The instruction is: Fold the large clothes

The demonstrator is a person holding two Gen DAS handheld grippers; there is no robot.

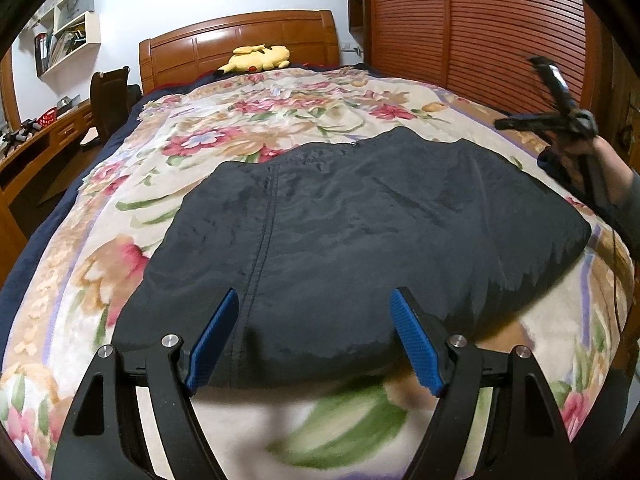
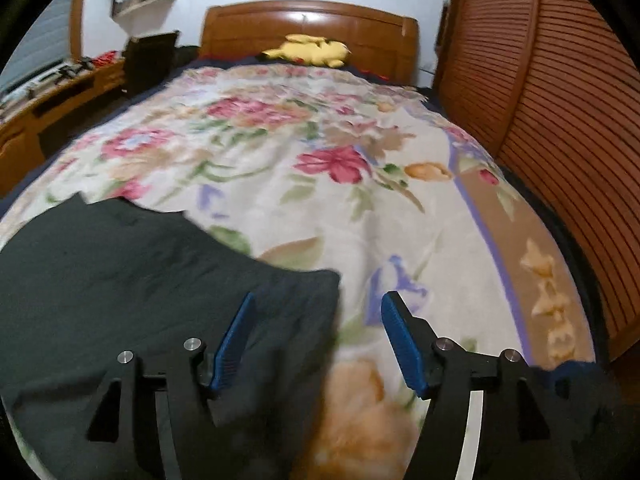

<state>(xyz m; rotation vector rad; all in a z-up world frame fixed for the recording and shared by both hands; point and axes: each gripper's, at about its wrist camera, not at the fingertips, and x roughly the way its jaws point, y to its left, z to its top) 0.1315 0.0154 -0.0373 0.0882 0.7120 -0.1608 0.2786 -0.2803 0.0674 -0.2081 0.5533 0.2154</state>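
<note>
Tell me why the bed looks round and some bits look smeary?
Both views come through a fisheye lens, so the bed bulges like a ball. The right wrist view is smeared all over, even the jacket; the left wrist view is sharper, blurred mainly near the bottom.

Both grippers are alike — black angular arms, round silver screw heads at the pivots, ribbed blue pads (image 1: 212, 340) on the fingers. A grey sleeve (image 1: 630, 208) covers the person's wrist.
</note>
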